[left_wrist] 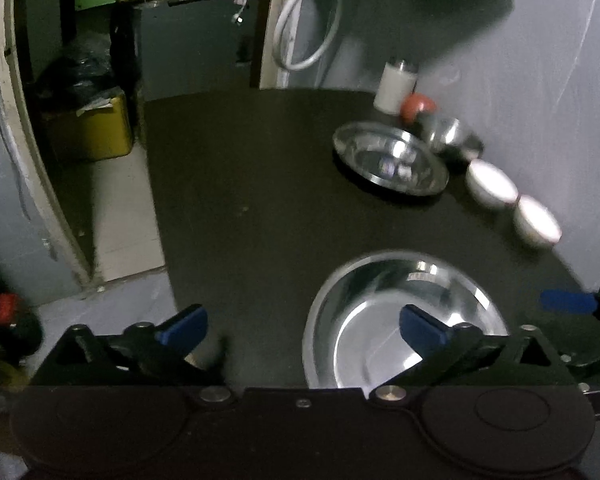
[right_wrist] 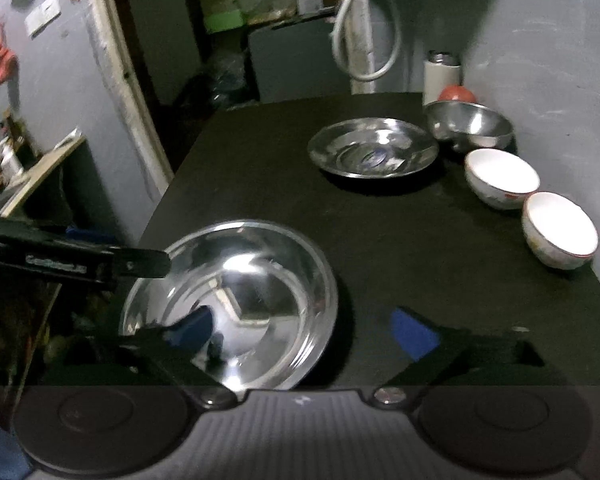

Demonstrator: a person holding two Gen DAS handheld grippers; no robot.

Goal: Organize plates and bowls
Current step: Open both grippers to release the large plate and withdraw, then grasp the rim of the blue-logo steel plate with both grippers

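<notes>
Both grippers hover over a dark surface (right_wrist: 380, 240) with their jaws spread wide and nothing pinched between them. A large steel plate (right_wrist: 236, 300) rests flat at the near edge, the left gripper (left_wrist: 302, 326) and right gripper (right_wrist: 304, 330) flanking its rim, apparently so each can take one side. Farther back a second steel plate (right_wrist: 374, 148) sits beside a steel bowl (right_wrist: 470, 126), with two white bowls (right_wrist: 500, 178) lined up along the grey wall (right_wrist: 560, 80), like already grouped with like. A white flask (right_wrist: 440, 76) and a red object (right_wrist: 456, 93) stand in the far corner. The near plate looks the last piece left to join its match
</notes>
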